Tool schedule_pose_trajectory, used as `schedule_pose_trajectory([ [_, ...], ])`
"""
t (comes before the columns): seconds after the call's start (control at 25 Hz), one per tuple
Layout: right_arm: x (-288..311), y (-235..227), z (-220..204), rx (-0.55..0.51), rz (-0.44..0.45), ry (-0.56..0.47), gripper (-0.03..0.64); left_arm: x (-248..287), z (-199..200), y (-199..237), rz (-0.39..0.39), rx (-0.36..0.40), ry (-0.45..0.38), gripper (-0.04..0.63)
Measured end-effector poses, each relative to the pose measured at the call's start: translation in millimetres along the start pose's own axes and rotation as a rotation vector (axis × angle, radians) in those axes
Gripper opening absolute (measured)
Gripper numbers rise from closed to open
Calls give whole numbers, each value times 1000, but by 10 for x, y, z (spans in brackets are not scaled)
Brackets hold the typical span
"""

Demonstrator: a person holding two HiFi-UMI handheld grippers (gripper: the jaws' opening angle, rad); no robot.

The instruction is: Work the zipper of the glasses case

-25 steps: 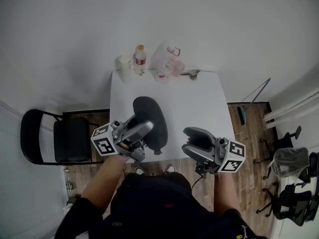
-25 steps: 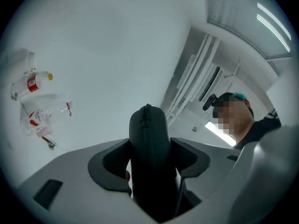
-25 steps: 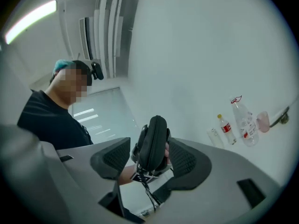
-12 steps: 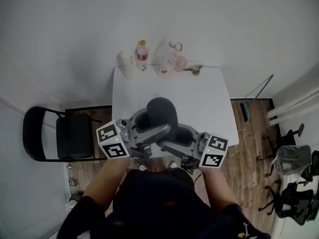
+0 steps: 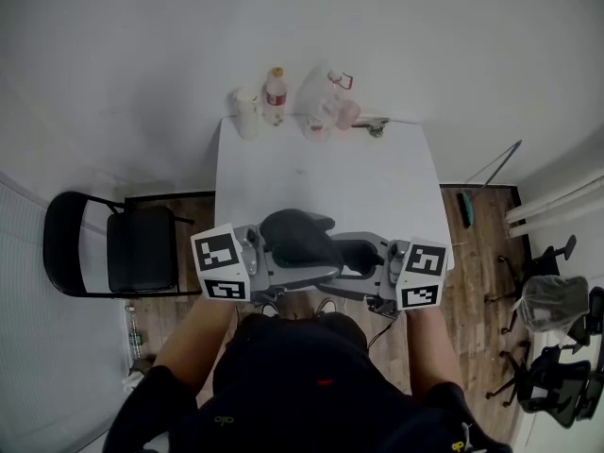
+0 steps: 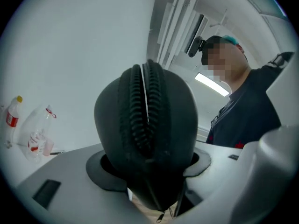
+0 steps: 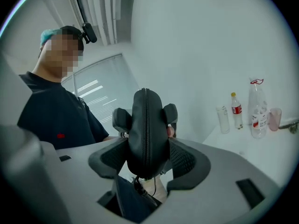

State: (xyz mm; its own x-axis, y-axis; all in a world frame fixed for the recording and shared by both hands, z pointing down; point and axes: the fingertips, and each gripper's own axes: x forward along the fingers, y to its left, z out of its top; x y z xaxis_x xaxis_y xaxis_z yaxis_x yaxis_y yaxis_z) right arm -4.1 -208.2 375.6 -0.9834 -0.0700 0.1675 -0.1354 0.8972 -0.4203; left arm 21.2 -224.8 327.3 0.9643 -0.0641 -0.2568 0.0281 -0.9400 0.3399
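A second ago the glasses case (image 5: 300, 242) lay on the surface (image 5: 321, 173). Now it is lifted at lower centre, over the near edge. The left tool (image 6: 148, 164) has just been easing its jaws wider, yet it grips one end. The right tool (image 7: 145, 157), spread wide, has just been closing its jaws onto the other end. I'd say the zipper (image 6: 145, 97) comes next.

Head view: looking steeply down from above the person (image 5: 321, 385), taking in the whole white table (image 5: 321, 173) from well off, its near edge lying lowest in frame.

Left gripper view: sitting right up against the glasses case (image 6: 147, 139), facing along the table's near edge and tilting slightly upward, with the bottles (image 6: 12, 118) at the far edge showing left.

Right gripper view: facing the case's opposite end, slightly farther off, bottles showing right.

All three are sharing the case and the far-edge bottles.
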Motion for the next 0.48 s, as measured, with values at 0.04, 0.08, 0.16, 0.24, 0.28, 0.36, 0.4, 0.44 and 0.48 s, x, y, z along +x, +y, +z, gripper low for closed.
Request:
schedule_pose_trajectory([
  [0.04, -6, -1, 9, -4, -7, 4, 282, 2, 0, 16, 13, 2, -6, 295],
  [0.08, -22, -7, 38, -10, -16, -5, 284, 2, 22, 42, 27, -4, -23, 291],
  [0.16, -112, -42, 156, -27, -53, -73, 284, -14, 140, 126, 63, -34, -88, 290],
  [0.24, -270, -90, 275, -45, -117, -178, 284, -86, 343, 259, 118, -97, -186, 288],
  [0.28, -350, -114, 294, -55, -156, -222, 284, -144, 460, 333, 151, -132, -238, 288],
  [0.36, -454, -193, 231, -79, -254, -262, 282, -257, 697, 460, 215, -167, -319, 288],
  [0.4, -472, -253, 168, -89, -311, -262, 282, -294, 805, 512, 246, -164, -345, 287],
  [0.44, -470, -314, 108, -97, -368, -261, 279, -313, 899, 561, 276, -154, -362, 288],
  [0.48, -455, -363, 66, -105, -419, -265, 252, -316, 976, 602, 302, -142, -373, 287],
])
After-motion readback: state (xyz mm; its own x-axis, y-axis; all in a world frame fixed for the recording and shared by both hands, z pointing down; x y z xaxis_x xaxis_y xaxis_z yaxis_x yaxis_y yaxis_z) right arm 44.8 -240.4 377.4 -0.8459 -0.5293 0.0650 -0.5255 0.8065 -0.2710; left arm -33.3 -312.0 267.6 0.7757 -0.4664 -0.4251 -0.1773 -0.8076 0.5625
